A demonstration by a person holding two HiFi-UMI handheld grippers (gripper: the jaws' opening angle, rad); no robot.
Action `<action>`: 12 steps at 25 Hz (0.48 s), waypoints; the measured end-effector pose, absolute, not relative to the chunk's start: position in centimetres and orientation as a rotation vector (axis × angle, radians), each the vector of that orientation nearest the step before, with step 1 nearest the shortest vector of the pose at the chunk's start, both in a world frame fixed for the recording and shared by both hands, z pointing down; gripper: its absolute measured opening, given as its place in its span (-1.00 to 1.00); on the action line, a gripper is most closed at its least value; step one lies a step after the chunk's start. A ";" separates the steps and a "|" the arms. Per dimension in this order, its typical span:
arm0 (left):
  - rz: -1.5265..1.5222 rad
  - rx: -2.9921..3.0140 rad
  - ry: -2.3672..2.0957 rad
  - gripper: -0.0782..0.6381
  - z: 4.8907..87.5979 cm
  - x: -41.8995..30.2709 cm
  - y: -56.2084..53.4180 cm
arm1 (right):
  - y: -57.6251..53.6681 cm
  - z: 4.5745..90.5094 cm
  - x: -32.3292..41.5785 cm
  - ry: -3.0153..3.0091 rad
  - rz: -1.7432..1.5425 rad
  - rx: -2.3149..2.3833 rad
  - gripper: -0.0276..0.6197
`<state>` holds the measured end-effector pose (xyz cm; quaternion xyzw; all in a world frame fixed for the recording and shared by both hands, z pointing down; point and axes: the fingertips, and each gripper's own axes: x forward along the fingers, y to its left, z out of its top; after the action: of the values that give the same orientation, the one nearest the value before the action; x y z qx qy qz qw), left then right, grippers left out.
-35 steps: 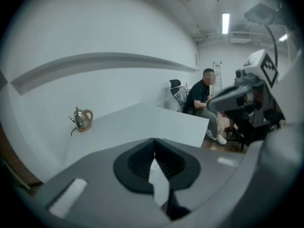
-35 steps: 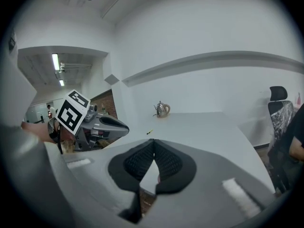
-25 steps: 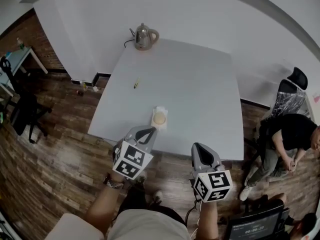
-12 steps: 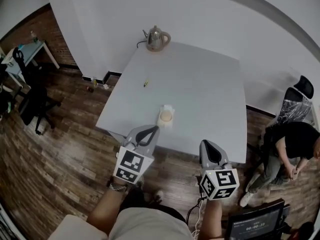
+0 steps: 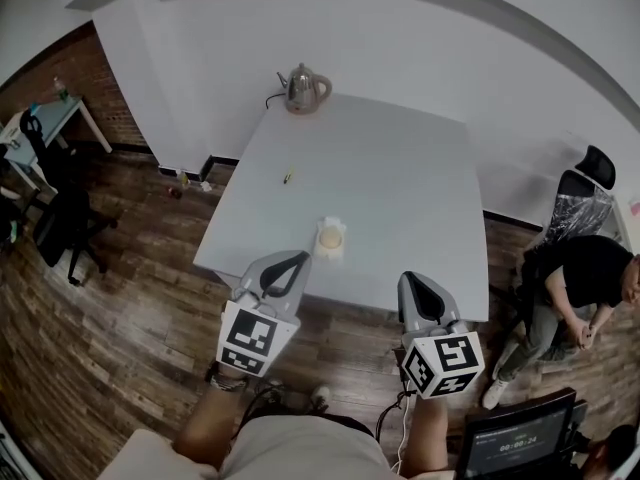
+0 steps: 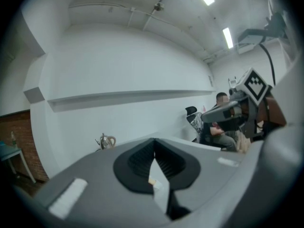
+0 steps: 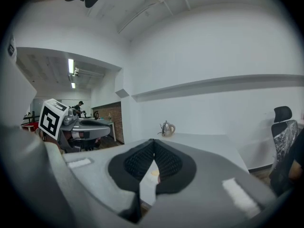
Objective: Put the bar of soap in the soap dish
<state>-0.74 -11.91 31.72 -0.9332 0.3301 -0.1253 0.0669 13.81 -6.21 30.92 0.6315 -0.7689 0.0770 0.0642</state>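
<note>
A round tan bar of soap (image 5: 330, 236) lies on a white square soap dish (image 5: 331, 250) near the front edge of the white table (image 5: 400, 178). Both grippers hang in front of that edge, apart from the soap. My left gripper (image 5: 300, 256) is shut with nothing in it and points toward the dish. In the left gripper view the soap (image 6: 152, 180) shows as a small tan spot below the closed jaws. My right gripper (image 5: 407, 278) is to the right, also shut and holding nothing. The soap (image 7: 153, 173) shows below its jaws in the right gripper view.
A metal kettle (image 5: 303, 88) stands at the table's far left corner. A small yellow-green item (image 5: 288, 176) lies left of the middle. A seated person (image 5: 580, 268) and an office chair (image 5: 590, 168) are at the right, and a black chair (image 5: 60, 218) is at the left.
Both grippers have risen a little in front of the table's near edge, still shut. The soap and dish have not moved on the table.
</note>
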 end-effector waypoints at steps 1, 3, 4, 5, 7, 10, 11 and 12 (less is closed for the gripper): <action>-0.367 -2.805 0.986 -0.76 31.3 -1.0 -11.9 | -6.3 30.5 13.5 -2.327 0.222 1.909 -0.91; -0.344 -2.795 0.972 -0.76 30.7 -1.3 -11.8 | -6.4 29.7 12.8 -2.336 0.199 1.914 -0.91; -0.338 -2.792 0.964 -0.76 30.5 -1.3 -11.9 | -6.5 29.4 12.6 -2.340 0.190 1.919 -0.91; -0.336 -2.788 0.955 -0.76 30.3 -1.2 -12.0 | -6.7 29.0 12.5 -2.343 0.183 1.928 -0.91; -0.333 -2.780 0.931 -0.76 29.7 -1.0 -12.2 | -6.9 28.2 12.4 -2.347 0.176 1.950 -0.91; -0.321 -2.766 0.904 -0.76 28.5 -1.4 -12.4 | -7.3 27.0 11.4 -2.350 0.162 1.967 -0.91; -0.312 -2.767 0.903 -0.76 28.2 -1.7 -12.5 | -7.6 26.6 10.9 -2.354 0.153 1.963 -0.91; -0.302 -2.769 0.905 -0.76 27.8 -2.0 -12.8 | -7.9 26.2 10.5 -2.361 0.143 1.956 -0.91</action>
<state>-1.95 -12.77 27.83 -0.9401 0.3072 -0.1026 0.1063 10.52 -7.93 26.23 0.6369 -0.7687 0.0465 0.0360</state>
